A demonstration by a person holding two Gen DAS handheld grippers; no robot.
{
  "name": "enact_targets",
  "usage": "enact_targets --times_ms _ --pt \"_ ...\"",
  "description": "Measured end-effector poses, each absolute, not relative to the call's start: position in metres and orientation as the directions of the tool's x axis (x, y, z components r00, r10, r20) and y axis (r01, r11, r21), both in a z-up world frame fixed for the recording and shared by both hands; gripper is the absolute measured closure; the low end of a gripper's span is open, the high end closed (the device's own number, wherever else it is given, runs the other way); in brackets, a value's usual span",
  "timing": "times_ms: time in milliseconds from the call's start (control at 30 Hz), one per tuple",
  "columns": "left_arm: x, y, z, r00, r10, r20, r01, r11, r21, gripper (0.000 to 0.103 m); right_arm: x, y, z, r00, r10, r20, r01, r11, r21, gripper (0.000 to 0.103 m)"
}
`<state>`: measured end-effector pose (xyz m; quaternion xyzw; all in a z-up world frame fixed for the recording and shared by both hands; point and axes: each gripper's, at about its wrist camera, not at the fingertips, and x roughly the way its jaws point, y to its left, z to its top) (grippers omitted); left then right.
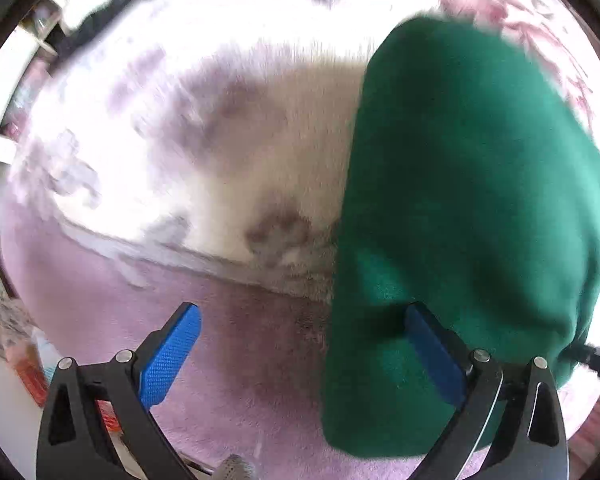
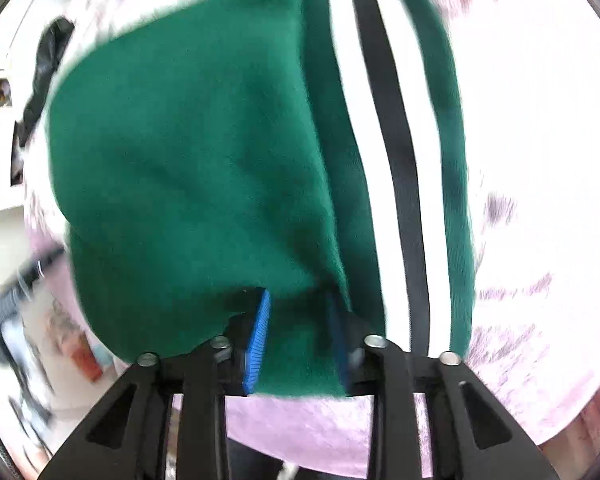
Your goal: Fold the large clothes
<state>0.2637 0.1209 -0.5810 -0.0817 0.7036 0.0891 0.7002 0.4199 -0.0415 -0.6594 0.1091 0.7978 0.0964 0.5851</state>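
Right wrist: fingers pinching green garment

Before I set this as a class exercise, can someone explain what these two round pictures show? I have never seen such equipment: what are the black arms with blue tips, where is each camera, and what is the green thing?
A person holds a hand-held gripper in each hand; there is no robot. Each carries a wide-angle camera looking forward along its two black fingers, which end in blue pads, hence the round, bent pictures.

One picture comes from the left gripper. Its jaws stand wide open over a pale pink floral bedcover; one pad is in front of the green garment, but nothing is gripped.

The other comes from the right gripper. Its jaws are nearly together, with a fold of the same garment between the pads. This view shows white and black stripes running down the green cloth. Both pictures are blurred.
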Motion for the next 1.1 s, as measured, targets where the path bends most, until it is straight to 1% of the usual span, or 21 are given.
enact_targets --times_ms 67,100,167,200,233,300,367,400,500,567,600,667,700,733,800,833,867,933,1033,1100 --pt "0.266 0.126 -0.574 0.003 -0.021 -1.0 -0.264 0.964 -0.021 0.0 0.417 -0.045 -0.655 -0.289 0.301 -0.909 0.068 0.953 0.294 0.079" --pt "0.27 0.124 -0.565 0.023 -0.002 -1.0 -0.248 0.969 -0.008 0.0 0.419 -0.044 -0.643 -0.286 0.302 -0.909 0.056 0.953 0.299 0.079" --pt "0.275 0.123 -0.545 0.066 0.019 -0.998 -0.236 0.972 0.003 0.0 0.424 -0.053 -0.621 -0.234 0.331 -0.914 0.081 0.944 0.321 0.069" --pt "0.278 0.124 -0.539 0.079 0.012 -0.997 -0.236 0.972 -0.007 0.0 0.426 -0.062 -0.609 -0.185 0.343 -0.921 0.101 0.939 0.33 0.056" --pt "0.285 0.122 -0.531 0.098 -0.003 -0.995 -0.241 0.97 -0.027 0.0 0.428 -0.076 -0.595 -0.115 0.346 -0.931 0.127 0.935 0.331 0.041" --pt "0.301 0.115 -0.524 0.132 -0.022 -0.991 -0.235 0.971 -0.053 0.0 0.434 -0.1 -0.586 -0.022 0.338 -0.941 0.159 0.93 0.331 0.028" --pt "0.32 0.118 -0.529 0.156 -0.01 -0.988 -0.219 0.975 -0.045 0.0 0.441 -0.114 -0.597 -0.003 0.341 -0.94 0.184 0.924 0.335 0.028" --pt "0.337 0.112 -0.533 0.173 -0.002 -0.985 -0.201 0.979 -0.038 0.0 0.444 -0.12 -0.611 0.001 0.356 -0.934 0.22 0.911 0.348 0.028" --pt "0.386 0.113 -0.555 0.192 0.025 -0.981 -0.172 0.985 -0.009 0.0 0.467 -0.134 -0.646 0.003 0.437 -0.899 0.293 0.859 0.419 0.028" --pt "0.405 0.119 -0.568 0.188 0.025 -0.982 -0.171 0.985 -0.007 0.0 0.479 -0.135 -0.663 0.015 0.5 -0.866 0.311 0.821 0.479 0.028" --pt "0.41 0.122 -0.572 0.184 0.022 -0.983 -0.175 0.985 -0.01 0.0 0.483 -0.132 -0.668 0.012 0.527 -0.85 0.316 0.804 0.503 0.029" --pt "0.418 0.125 -0.577 0.177 0.017 -0.984 -0.181 0.983 -0.015 0.0 0.487 -0.121 -0.672 0.017 0.533 -0.846 0.312 0.801 0.511 0.048" --pt "0.422 0.126 -0.578 0.181 0.02 -0.983 -0.181 0.983 -0.014 0.0 0.488 -0.118 -0.673 0.013 0.525 -0.851 0.306 0.808 0.503 0.056" --pt "0.423 0.128 -0.577 0.185 0.024 -0.982 -0.182 0.983 -0.01 0.0 0.489 -0.122 -0.67 0.024 0.513 -0.858 0.295 0.816 0.496 0.07" --pt "0.424 0.128 -0.574 0.18 0.039 -0.983 -0.179 0.984 0.007 0.0 0.492 -0.121 -0.665 0.054 0.512 -0.857 0.323 0.803 0.5 0.087" --pt "0.425 0.127 -0.574 0.18 0.047 -0.983 -0.177 0.984 0.015 0.0 0.485 -0.126 -0.658 0.068 0.508 -0.859 0.339 0.798 0.498 0.092" --pt "0.424 0.128 -0.573 0.179 0.052 -0.982 -0.175 0.984 0.02 0.0 0.478 -0.134 -0.648 0.089 0.496 -0.864 0.351 0.796 0.494 0.094" --pt "0.42 0.128 -0.569 0.178 0.05 -0.983 -0.178 0.984 0.017 0.0 0.468 -0.147 -0.637 0.13 0.45 -0.883 0.354 0.811 0.466 0.096" --pt "0.407 0.133 -0.554 0.191 0.046 -0.98 -0.188 0.982 0.009 0.0 0.475 -0.15 -0.659 0.087 0.454 -0.887 0.391 0.803 0.449 0.096" --pt "0.391 0.139 -0.534 0.228 0.047 -0.973 -0.202 0.979 0.0 0.0 0.481 -0.148 -0.66 0.069 0.456 -0.887 0.361 0.818 0.449 0.094"
